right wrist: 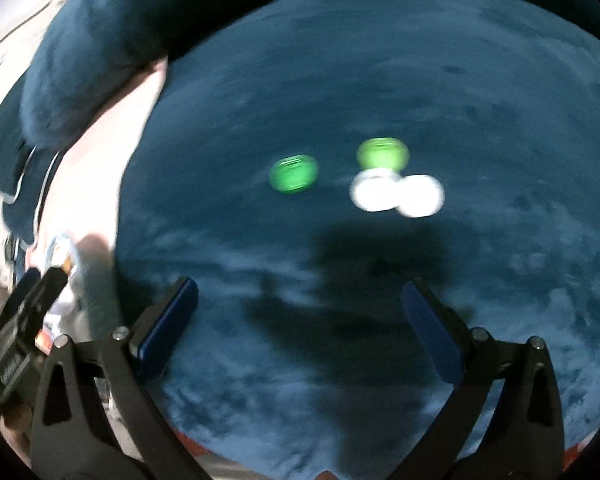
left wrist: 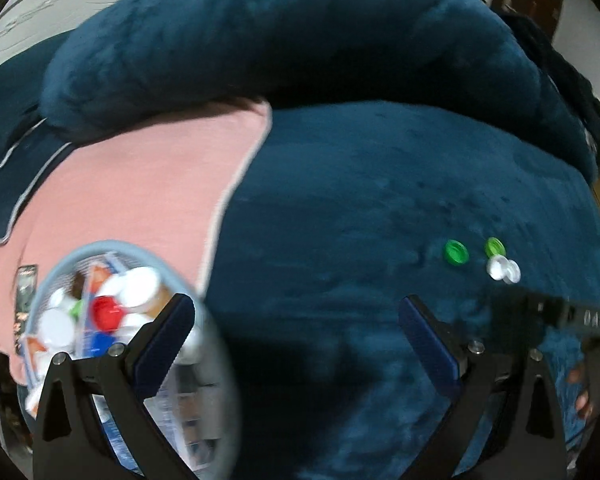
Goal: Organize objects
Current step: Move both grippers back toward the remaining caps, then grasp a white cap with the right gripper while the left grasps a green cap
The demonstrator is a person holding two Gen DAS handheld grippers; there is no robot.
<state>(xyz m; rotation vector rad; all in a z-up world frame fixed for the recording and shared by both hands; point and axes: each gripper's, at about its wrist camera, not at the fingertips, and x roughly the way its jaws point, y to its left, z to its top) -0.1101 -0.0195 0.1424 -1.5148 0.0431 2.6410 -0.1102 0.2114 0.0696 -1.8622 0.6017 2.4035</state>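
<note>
Two green bottle caps (left wrist: pixel 456 252) (left wrist: pixel 494 246) and two touching white caps (left wrist: pixel 503 270) lie on a dark blue plush blanket (left wrist: pixel 360 208). In the right wrist view they appear blurred: the green caps (right wrist: pixel 293 173) (right wrist: pixel 382 153) and the white caps (right wrist: pixel 396 195). A clear tub (left wrist: pixel 100 320) with a light blue rim, at lower left, holds several white, red, blue and green caps. My left gripper (left wrist: pixel 296 332) is open and empty, its left finger (left wrist: pixel 168 332) by the tub's rim. My right gripper (right wrist: pixel 300 320) is open and empty, short of the loose caps.
A thick blue bolster (left wrist: pixel 280 48) runs across the back. A pink sheet (left wrist: pixel 140 184) lies under the tub at left. The other gripper's body (left wrist: pixel 580 320) shows at the right edge of the left wrist view.
</note>
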